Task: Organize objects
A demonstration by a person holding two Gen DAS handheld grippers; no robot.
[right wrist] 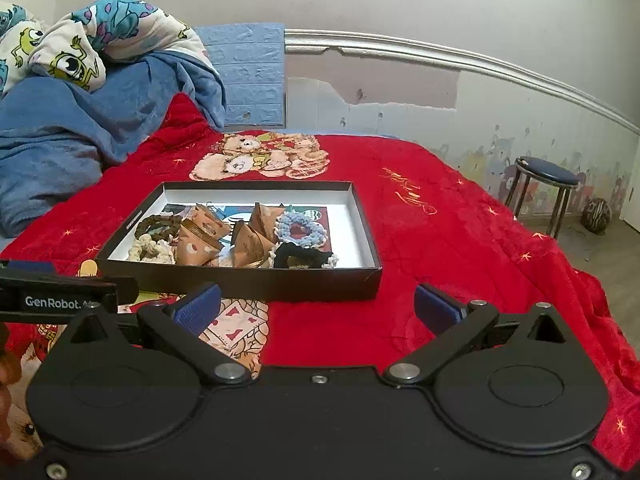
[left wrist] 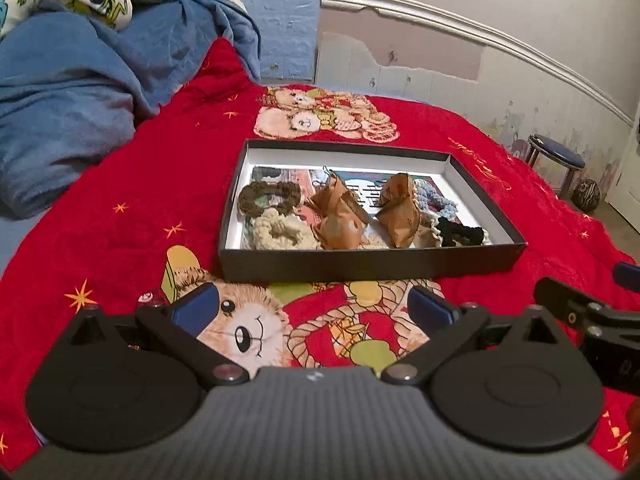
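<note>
The left gripper [left wrist: 312, 310] is wide open and empty above the red blanket [left wrist: 160, 184]. Ahead of its fingers lies the box [left wrist: 372, 266], holding scrunchies [left wrist: 276, 234] and brown packets [left wrist: 338, 216]. The right gripper [right wrist: 318, 306] is also spread and empty, with the box just ahead.

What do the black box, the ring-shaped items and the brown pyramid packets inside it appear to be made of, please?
Black box: probably cardboard, matte black outside, white inside, with thin straight walls. Ring-shaped items, such as the light blue ring: chunky yarn, judging by the fuzzy, looped texture. Brown pyramid packets: seemingly creased paper or film with a slight sheen; which one is unclear.
</note>
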